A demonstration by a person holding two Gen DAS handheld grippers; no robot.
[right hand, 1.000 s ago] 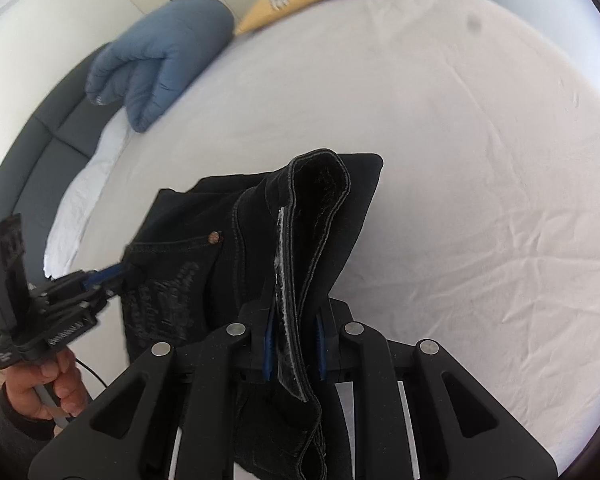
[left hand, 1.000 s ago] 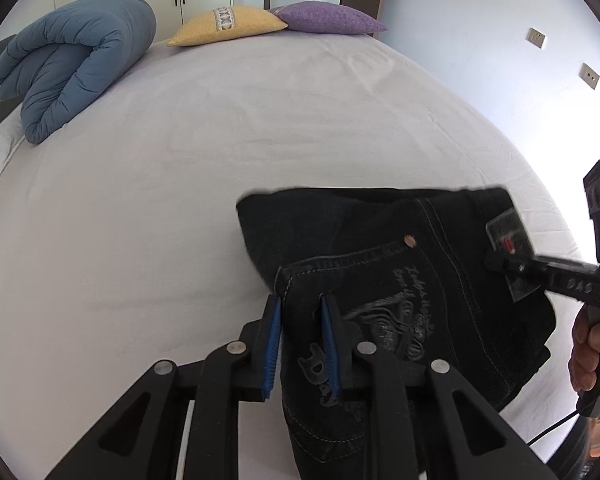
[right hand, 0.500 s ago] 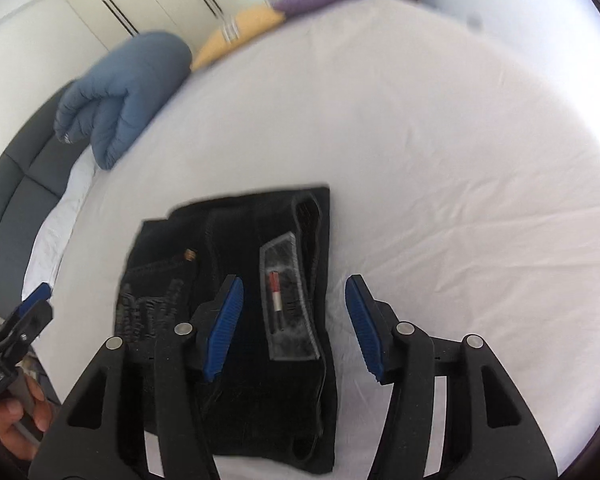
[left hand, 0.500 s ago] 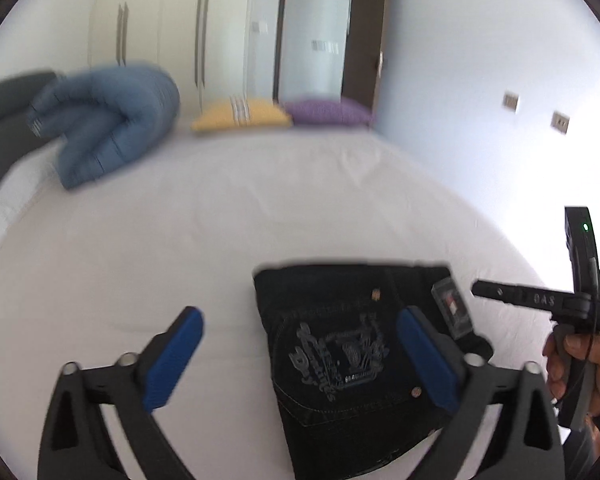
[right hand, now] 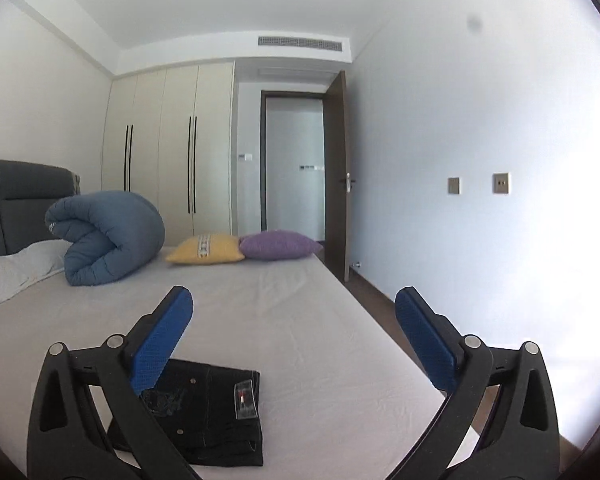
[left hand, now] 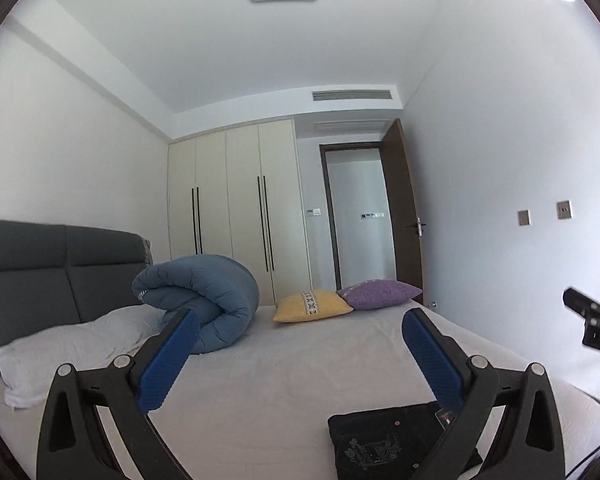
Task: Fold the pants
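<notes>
Pants (right hand: 204,412) folded flat near bed (right hand: 300,320) front edge; left gripper (left hand: 300,356), right gripper (right hand: 296,336) jaws spread wide, holding nothing

One folded pants (right hand: 204,412), two cushions (right hand: 206,249), one rolled duvet (right hand: 108,236), one pillow (left hand: 72,344)

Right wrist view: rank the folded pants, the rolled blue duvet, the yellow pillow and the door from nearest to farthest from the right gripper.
From the right gripper:
1. folded pants, just below, left on the bed.
2. rolled blue duvet, far left by the headboard.
3. yellow pillow, at the bed's far edge.
4. door, beyond the bed.
</notes>
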